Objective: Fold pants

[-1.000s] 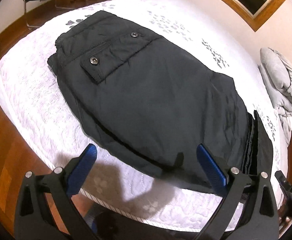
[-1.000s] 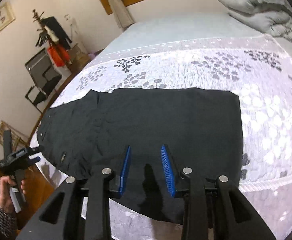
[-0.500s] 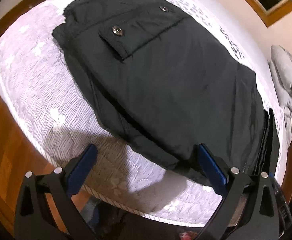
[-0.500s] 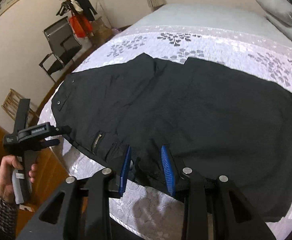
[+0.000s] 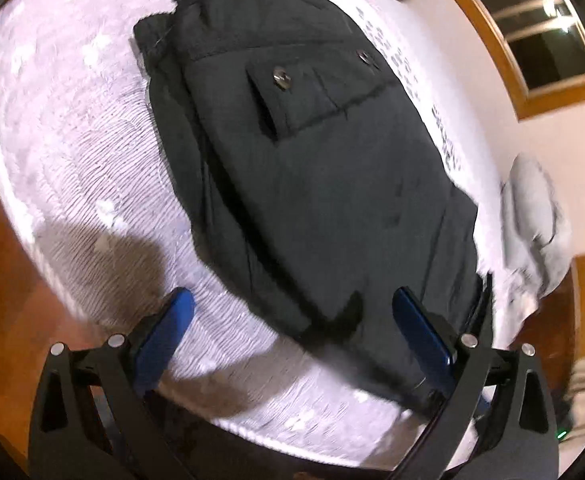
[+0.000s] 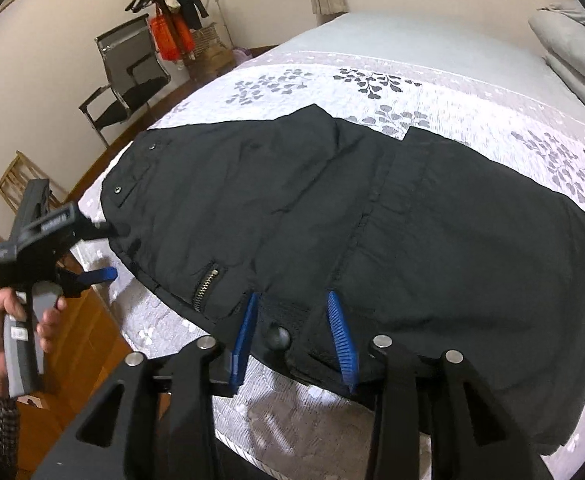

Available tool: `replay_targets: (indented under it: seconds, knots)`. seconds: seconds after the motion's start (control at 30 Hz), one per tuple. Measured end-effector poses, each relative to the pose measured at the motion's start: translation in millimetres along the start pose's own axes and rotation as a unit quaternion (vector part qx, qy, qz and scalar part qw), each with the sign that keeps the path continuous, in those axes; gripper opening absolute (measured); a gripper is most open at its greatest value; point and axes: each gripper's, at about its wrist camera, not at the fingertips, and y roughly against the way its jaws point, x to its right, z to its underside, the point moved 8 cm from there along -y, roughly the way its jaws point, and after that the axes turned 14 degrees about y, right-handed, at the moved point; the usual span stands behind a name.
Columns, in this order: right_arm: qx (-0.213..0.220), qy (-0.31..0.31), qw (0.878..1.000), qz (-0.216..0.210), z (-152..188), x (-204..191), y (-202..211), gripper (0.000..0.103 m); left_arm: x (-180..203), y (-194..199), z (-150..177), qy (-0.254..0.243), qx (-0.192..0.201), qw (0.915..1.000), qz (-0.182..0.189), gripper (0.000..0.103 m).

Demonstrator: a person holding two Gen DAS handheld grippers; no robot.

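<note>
The black cargo pants (image 6: 372, 216) lie lengthwise along the bed's (image 6: 432, 92) near edge, waistband left; the right gripper (image 6: 292, 328), fingers partly spread, straddles the near hem, while the wide-open left gripper (image 5: 292, 320) hovers by the waistband side.

Black pants (image 6: 372, 216) on patterned bed (image 6: 372, 76)

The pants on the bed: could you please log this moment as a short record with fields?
item: black pants, lying flat on the bed
surface: white quilt with grey leaf print
left gripper: jaws open wide, near the pants' edge, holding nothing
right gripper: jaws open, straddling the near edge by the zipper
fold: cannot tell how far along
</note>
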Motion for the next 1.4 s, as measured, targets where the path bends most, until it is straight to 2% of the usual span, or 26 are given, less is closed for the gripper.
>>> replay_targets:
  seconds: [0.07,0.2,0.3,0.37,0.43,0.47,0.5,0.7,0.83,0.97,1.13,1.23,1.4]
  knots:
    - [0.0,0.001,1.0,0.0,1,0,0,0.038,2,2,-5,0.019,0.0,0.9995,0.025,0.098]
    - [-0.003,0.004,1.0,0.003,2,-1,-4,0.04,14,-1,-12,0.026,-0.012,0.9967,0.076,0.098]
    - [-0.004,0.011,1.0,0.008,1,-3,-5,0.041,14,-12,-14,0.039,-0.017,0.9959,0.08,0.098]
    - [-0.004,0.015,1.0,0.008,2,-4,-6,0.042,17,-12,-19,0.055,-0.013,0.9938,0.096,0.098]
    - [-0.006,0.013,1.0,0.007,4,-3,-8,0.043,20,-7,-26,0.07,-0.002,0.9905,0.118,0.081]
    - [-0.007,0.013,1.0,0.007,4,-2,-9,0.043,20,-5,-29,0.074,0.007,0.9908,0.112,0.06]
    - [-0.006,0.013,1.0,0.007,4,-2,-9,0.043,20,-6,-30,0.073,0.012,0.9919,0.103,0.05]
    - [-0.004,0.02,1.0,0.007,6,-3,-8,0.044,14,-2,-35,0.053,0.033,0.9947,0.081,0.021]
    - [0.002,0.0,1.0,-0.006,7,1,-3,0.044,19,8,-36,0.037,0.051,0.9945,0.083,0.014]
    - [0.021,-0.025,0.999,-0.018,7,10,10,0.044,43,25,-26,-0.003,0.089,0.9903,0.107,0.01]
    - [0.032,-0.057,0.998,0.0,5,35,22,0.044,99,55,-4,-0.114,0.123,0.9765,0.136,0.01]
    - [0.023,-0.075,0.997,0.01,11,49,21,0.044,135,61,17,-0.18,0.124,0.9643,0.149,0.01]
    - [0.026,-0.101,0.994,0.01,16,66,25,0.044,179,59,63,-0.297,0.117,0.9373,0.141,0.01]
